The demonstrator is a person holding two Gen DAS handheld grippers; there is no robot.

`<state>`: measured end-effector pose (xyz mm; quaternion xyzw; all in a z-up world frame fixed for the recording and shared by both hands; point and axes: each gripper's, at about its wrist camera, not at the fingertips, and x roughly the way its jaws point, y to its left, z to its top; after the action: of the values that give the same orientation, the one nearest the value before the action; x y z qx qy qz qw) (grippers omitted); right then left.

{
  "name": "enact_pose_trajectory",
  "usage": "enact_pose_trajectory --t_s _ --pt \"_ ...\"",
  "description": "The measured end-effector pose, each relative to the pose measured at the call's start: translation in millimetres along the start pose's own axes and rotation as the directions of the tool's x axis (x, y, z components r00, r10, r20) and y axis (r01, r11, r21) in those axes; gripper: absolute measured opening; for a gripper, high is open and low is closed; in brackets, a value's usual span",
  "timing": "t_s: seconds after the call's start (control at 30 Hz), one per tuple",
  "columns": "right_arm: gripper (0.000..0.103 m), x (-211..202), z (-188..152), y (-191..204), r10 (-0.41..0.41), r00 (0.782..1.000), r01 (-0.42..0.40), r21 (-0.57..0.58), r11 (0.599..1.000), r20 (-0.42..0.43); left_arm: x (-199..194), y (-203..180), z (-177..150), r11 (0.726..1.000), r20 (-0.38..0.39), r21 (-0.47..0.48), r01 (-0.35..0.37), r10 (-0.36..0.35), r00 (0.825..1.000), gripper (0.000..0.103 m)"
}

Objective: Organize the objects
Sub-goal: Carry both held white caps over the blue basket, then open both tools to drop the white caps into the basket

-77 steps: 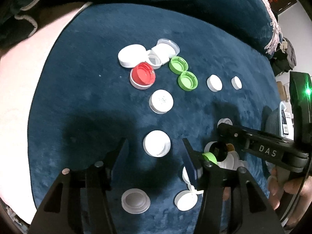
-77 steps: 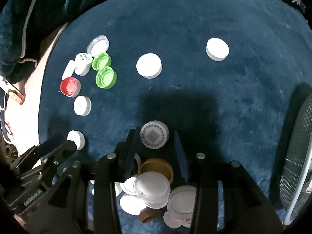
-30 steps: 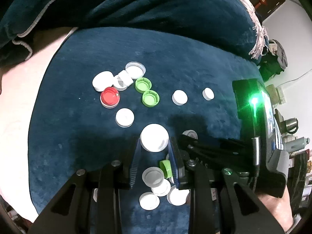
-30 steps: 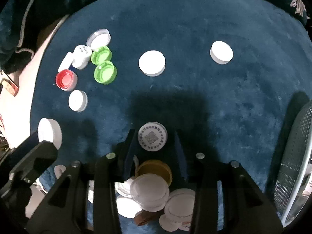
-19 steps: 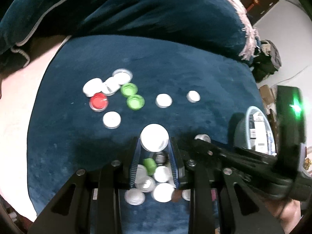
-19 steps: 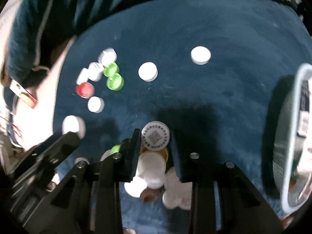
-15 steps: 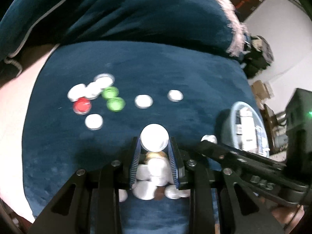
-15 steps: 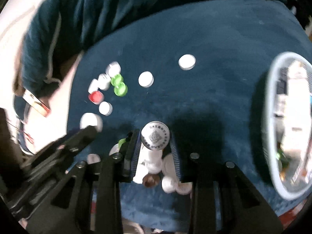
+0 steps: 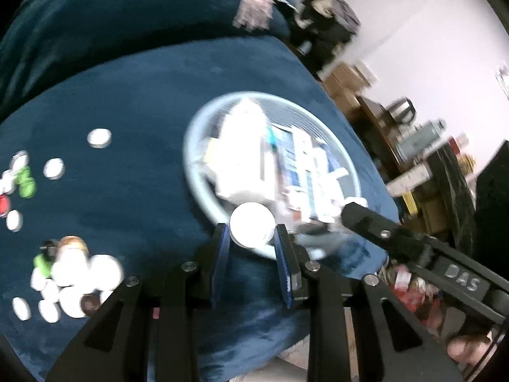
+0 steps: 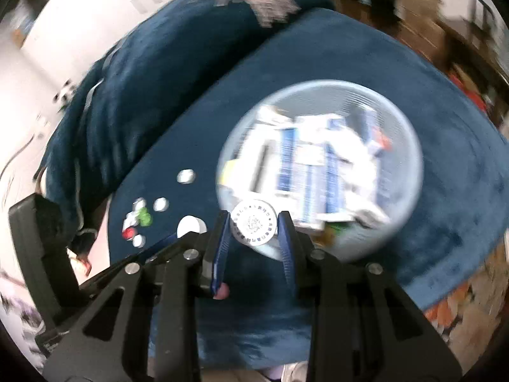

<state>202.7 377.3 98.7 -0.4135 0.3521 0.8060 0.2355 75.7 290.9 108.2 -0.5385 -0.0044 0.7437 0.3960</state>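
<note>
On the left of the blue blanket [image 9: 133, 133], I am seeing a heap of loose caps [image 9: 68, 281] lying near me, with green, red and white ones scattered farther off. In the middle, my left gripper [image 9: 252, 238] is pinching a plain white cap [image 9: 252, 224] over the near rim of the pale round basket [image 9: 203, 121]. To its right, my right gripper [image 10: 253, 230] is clamping a printed white cap [image 10: 254, 222] above the same basket's [image 10: 410, 140] near edge.
</note>
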Motion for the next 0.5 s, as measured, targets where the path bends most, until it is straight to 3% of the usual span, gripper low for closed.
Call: enact_pose_trajectory --t_s 0.17,0.37,0.5 --pt "0.031 6.4 1.1 -29.9 -0.042 0.998 0.044 0.035 0.998 -0.049 23.6 -19.1 1.6 1.000 -0.029 0.008 0.000 0.000 1.000 0.029" --pt "0.031 17.9 2.2 -39.3 -0.080 0.990 0.082 0.009 0.997 -0.118 33.4 -4.6 5.2 0.998 -0.027 -0.052 -0.038 0.037 0.999 0.029" --pt "0.032 22.2 6.5 -39.1 -0.103 0.988 0.103 -0.008 0.995 -0.116 39.3 3.6 7.7 0.996 -0.024 -0.078 -0.050 0.048 0.999 0.029"
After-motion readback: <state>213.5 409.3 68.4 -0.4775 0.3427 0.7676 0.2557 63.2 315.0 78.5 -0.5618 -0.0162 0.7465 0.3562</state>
